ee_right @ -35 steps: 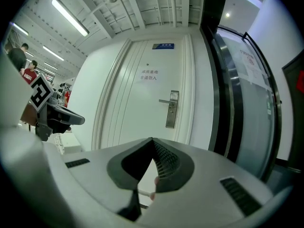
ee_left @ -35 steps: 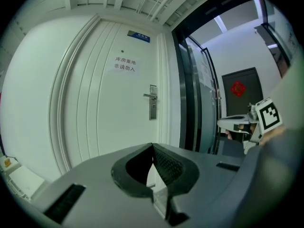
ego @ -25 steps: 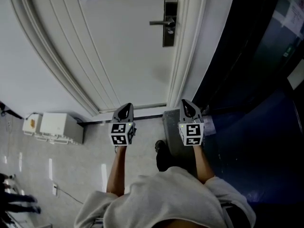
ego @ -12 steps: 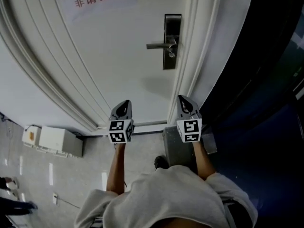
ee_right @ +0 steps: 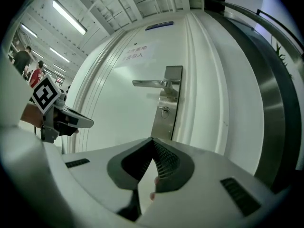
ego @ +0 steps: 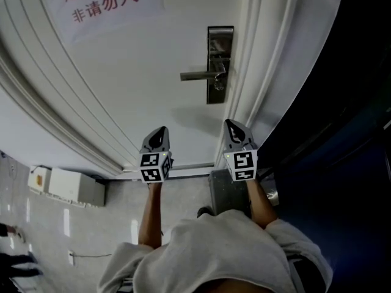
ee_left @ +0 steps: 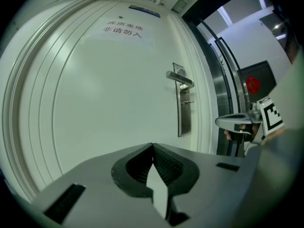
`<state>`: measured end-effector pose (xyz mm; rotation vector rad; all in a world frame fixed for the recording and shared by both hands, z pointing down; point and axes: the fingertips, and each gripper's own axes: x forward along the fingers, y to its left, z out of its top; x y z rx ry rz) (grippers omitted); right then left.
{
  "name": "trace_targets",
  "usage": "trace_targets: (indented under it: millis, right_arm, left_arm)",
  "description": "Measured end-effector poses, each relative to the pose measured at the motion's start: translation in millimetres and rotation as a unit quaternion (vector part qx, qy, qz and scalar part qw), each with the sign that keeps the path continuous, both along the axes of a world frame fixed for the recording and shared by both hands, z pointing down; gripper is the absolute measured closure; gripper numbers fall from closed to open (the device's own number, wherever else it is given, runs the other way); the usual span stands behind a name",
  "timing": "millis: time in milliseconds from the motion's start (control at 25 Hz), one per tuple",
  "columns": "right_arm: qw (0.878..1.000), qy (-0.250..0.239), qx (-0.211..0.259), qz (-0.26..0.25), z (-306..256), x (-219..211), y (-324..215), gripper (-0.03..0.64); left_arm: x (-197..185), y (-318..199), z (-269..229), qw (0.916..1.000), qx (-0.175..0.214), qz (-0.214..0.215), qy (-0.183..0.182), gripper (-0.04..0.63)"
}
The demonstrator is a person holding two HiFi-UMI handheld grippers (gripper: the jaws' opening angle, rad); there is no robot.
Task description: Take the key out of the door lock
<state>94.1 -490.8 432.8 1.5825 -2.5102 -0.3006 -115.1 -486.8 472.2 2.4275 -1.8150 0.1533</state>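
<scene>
The white door's steel lock plate point(ego: 219, 65) carries a lever handle point(ego: 201, 75), and a small key point(ego: 219, 85) sticks out of the plate just below it. My left gripper point(ego: 160, 130) and right gripper point(ego: 230, 122) are held side by side, well short of the door and below the lock, both shut and empty. Past the left gripper's point(ee_left: 153, 145) closed tips, the key point(ee_left: 188, 101) lies up and to the right. Beyond the right gripper's point(ee_right: 152, 139) closed tips, the key point(ee_right: 165, 111) is nearly straight ahead on the plate point(ee_right: 168, 103).
A sign with red characters point(ego: 104, 5) hangs on the door at upper left. The door frame point(ego: 256, 84) runs along the right of the lock, with a dark glass wall point(ego: 342, 133) beyond it. A white box point(ego: 73, 187) stands on the floor at the left.
Both grippers have moved forward toward the door together. The lock and the sign now look larger and sit lower in the head view. Both jaws stayed shut.
</scene>
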Motion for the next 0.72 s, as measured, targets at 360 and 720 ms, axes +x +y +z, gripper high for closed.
trace_targets:
  millis: [360,720]
  right_arm:
    - [1.000,-0.002,-0.023,-0.004,24,-5,-19,0.594]
    - [0.999,-0.006,-0.032,0.017,28,-17,-25,0.594]
  left_arm:
    - [-3,-14,19,0.9998,-0.020,-0.005,-0.002,0.577]
    - [-17,-23,17,0.9997,-0.024,0.011,-0.005,0.577]
